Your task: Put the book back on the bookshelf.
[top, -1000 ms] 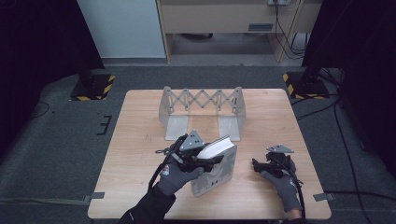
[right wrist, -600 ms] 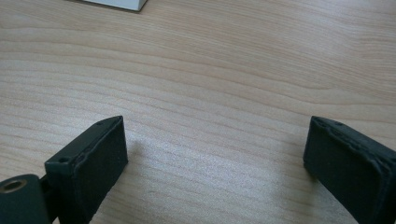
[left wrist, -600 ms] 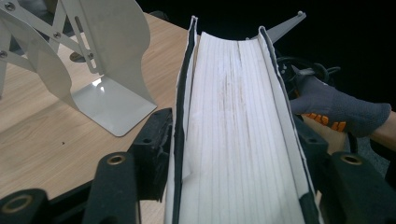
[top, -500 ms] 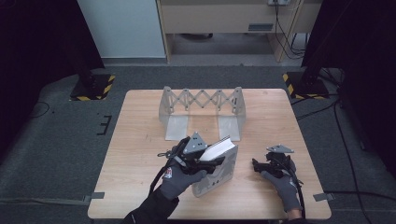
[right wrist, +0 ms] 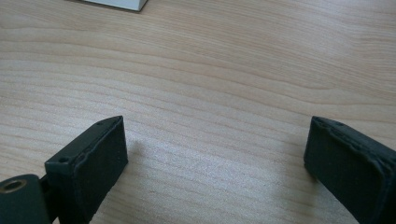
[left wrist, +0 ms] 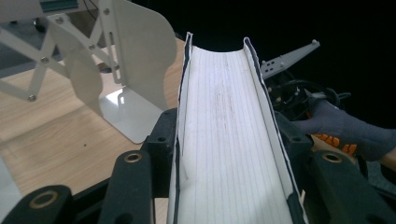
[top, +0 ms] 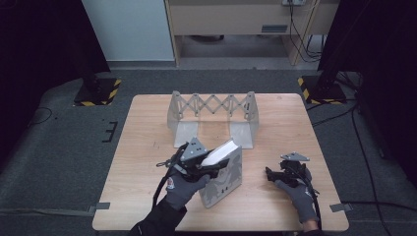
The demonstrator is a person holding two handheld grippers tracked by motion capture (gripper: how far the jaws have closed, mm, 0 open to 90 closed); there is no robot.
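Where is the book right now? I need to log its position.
In the high view, the book is clamped in the left claw at the table's near middle, just in front of the folding rack.

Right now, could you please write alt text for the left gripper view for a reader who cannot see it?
The left gripper clamps a book across its covers, page edges facing the camera. Behind it, a white expanding book rack stands on the wooden table.
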